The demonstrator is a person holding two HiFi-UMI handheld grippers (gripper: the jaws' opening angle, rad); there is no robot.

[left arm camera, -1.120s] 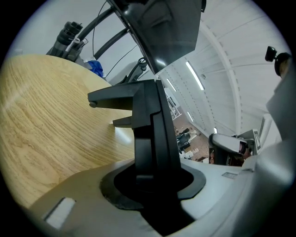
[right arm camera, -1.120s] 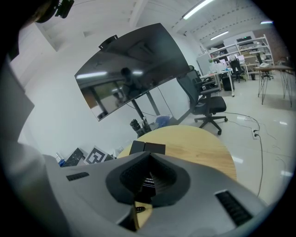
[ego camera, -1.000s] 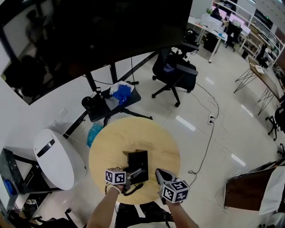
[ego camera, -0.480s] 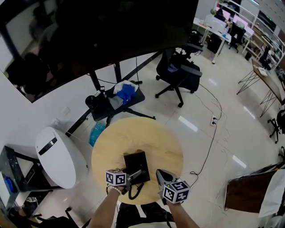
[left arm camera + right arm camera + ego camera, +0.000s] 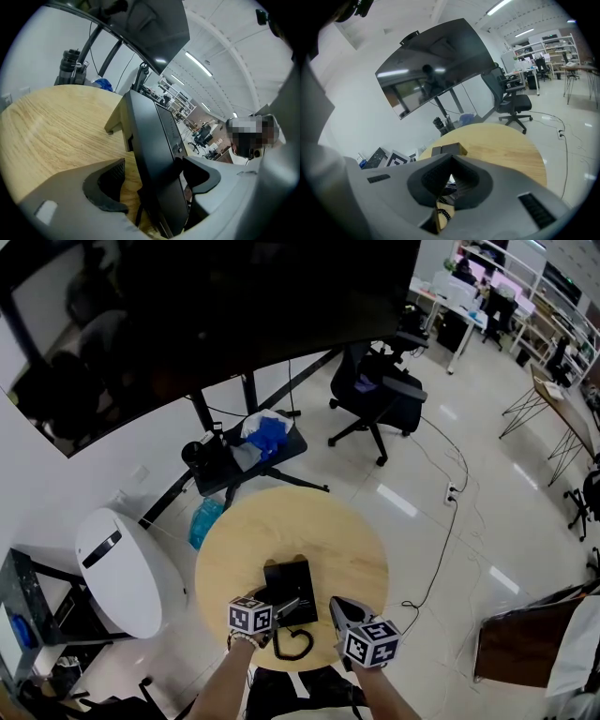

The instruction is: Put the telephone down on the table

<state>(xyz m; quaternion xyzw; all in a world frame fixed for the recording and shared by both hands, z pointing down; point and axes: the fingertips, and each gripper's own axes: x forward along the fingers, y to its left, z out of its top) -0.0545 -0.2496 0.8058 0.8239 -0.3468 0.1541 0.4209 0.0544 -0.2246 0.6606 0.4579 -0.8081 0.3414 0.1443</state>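
The black telephone (image 5: 289,581) lies near the front edge of the round wooden table (image 5: 328,531), its coiled cord (image 5: 292,643) looped at the rim. My left gripper (image 5: 279,607) straddles the phone's near end. In the left gripper view the phone's black body (image 5: 154,140) stands between the jaws, which are opening; the left pad (image 5: 105,185) is clear of it. My right gripper (image 5: 339,608) hovers just right of the phone, shut with nothing in it. In the right gripper view its tips (image 5: 451,161) meet in front of the phone (image 5: 446,150) and the cord (image 5: 445,213).
A white rounded machine (image 5: 122,573) stands left of the table. Behind it are a black stand with blue cloth (image 5: 246,448), a blue bottle (image 5: 202,517) and a large dark screen (image 5: 216,306). An office chair (image 5: 375,395) and a floor cable (image 5: 441,521) lie to the right.
The left gripper's jaws have widened around the phone's near end and the hand has sunk slightly. The cord now lies in a loop on the table's front edge. The right gripper has not moved.
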